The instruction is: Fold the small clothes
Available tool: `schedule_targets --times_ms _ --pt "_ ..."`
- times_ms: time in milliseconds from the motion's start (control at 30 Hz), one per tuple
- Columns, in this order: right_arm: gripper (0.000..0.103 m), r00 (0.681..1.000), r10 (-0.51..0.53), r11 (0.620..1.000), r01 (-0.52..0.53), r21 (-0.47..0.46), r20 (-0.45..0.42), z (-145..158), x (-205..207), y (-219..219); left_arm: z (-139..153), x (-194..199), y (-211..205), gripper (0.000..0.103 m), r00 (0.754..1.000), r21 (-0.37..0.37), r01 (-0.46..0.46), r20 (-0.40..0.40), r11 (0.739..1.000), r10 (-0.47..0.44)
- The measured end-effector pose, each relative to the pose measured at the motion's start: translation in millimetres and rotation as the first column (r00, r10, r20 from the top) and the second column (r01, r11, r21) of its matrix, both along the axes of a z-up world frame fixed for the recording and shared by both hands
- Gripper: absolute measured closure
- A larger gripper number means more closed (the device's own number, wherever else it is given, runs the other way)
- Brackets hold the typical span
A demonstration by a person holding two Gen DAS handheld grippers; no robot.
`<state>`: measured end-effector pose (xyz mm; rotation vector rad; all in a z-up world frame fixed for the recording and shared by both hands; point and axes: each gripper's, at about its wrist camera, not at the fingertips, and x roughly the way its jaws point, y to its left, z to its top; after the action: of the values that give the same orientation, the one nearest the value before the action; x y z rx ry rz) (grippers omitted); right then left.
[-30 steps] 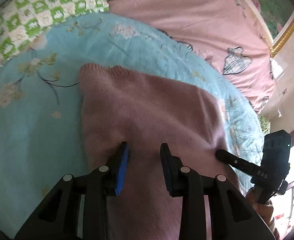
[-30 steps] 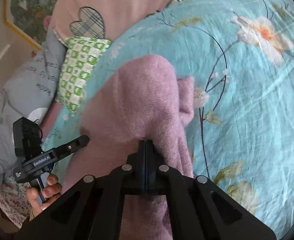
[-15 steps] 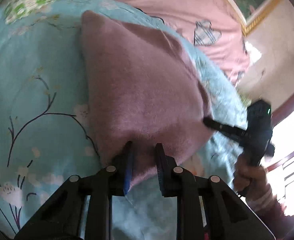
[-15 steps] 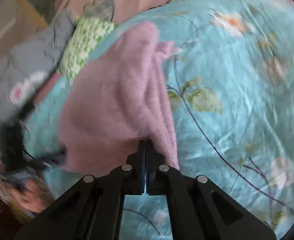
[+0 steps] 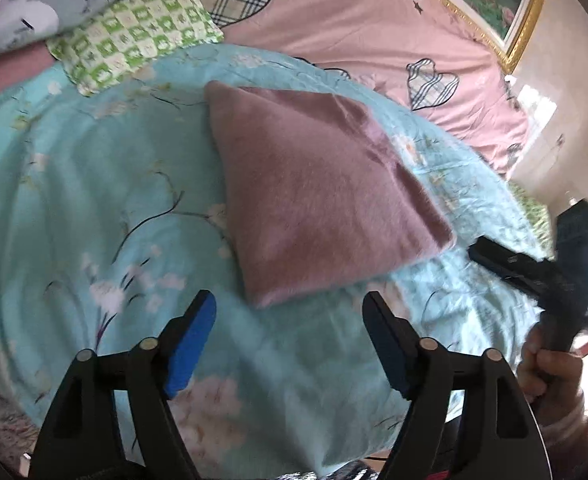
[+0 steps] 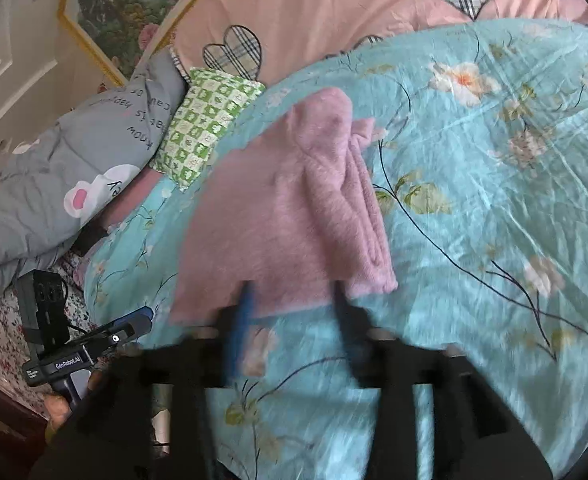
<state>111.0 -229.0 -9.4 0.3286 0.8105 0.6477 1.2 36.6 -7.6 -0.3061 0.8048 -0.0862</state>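
A small pink knit garment (image 5: 317, 196) lies folded flat on the light blue floral quilt (image 5: 94, 208). In the right wrist view the garment (image 6: 278, 216) shows stacked folded layers along its right side. My left gripper (image 5: 290, 320) is open and empty, just short of the garment's near edge. My right gripper (image 6: 292, 304) is open and blurred by motion, its fingertips at the garment's near edge with nothing between them. The right gripper also shows in the left wrist view (image 5: 533, 268), beside the garment's right corner. The left gripper shows at the lower left of the right wrist view (image 6: 90, 340).
A green checked pillow (image 5: 134, 40) lies at the back. A pink sheet with plaid hearts (image 5: 353, 28) lies behind the quilt. A grey duvet (image 6: 66, 152) is piled at the left. A framed picture (image 6: 126, 4) hangs on the wall.
Both grippers have let go of the pink garment and opened. They have drawn back toward me, and the garment now lies folded on the quilt.
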Motion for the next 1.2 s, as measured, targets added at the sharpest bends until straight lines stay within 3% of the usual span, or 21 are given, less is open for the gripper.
schedule_targets --times_ms 233,600,900,1067,1133,1200 --pt "0.047 0.998 0.002 0.995 0.004 -0.098 0.064 -2.3 -37.6 1.5 -14.0 -24.3 -11.4 0.022 1.000 0.076 -0.009 -0.015 0.997 0.010" --pt "0.019 0.997 -0.012 0.973 0.028 -0.228 0.071 -28.6 -68.4 -0.4 -30.2 -33.8 -25.6 0.021 0.999 0.158 0.031 -0.040 0.987 -0.025" --pt "0.013 0.990 0.032 0.969 0.003 -0.248 0.135 0.4 -63.1 8.9 4.0 -28.8 -19.8 0.019 0.998 0.277 0.045 0.030 0.960 -0.055" --pt "0.005 0.974 0.092 0.959 -0.029 -0.283 0.209 28.3 -52.7 22.8 33.0 -17.2 -13.5 0.012 0.993 0.319 0.034 0.096 0.947 -0.068" --pt "0.004 0.966 0.118 0.954 -0.046 -0.296 0.231 36.0 -47.1 29.7 37.6 -9.0 -12.2 0.005 0.991 0.336 0.033 0.109 0.941 -0.074" --pt "0.003 0.962 0.131 0.951 -0.053 -0.306 0.239 38.0 -43.5 35.6 37.2 -1.4 -12.3 0.004 0.992 0.353 0.019 0.107 0.935 -0.060"
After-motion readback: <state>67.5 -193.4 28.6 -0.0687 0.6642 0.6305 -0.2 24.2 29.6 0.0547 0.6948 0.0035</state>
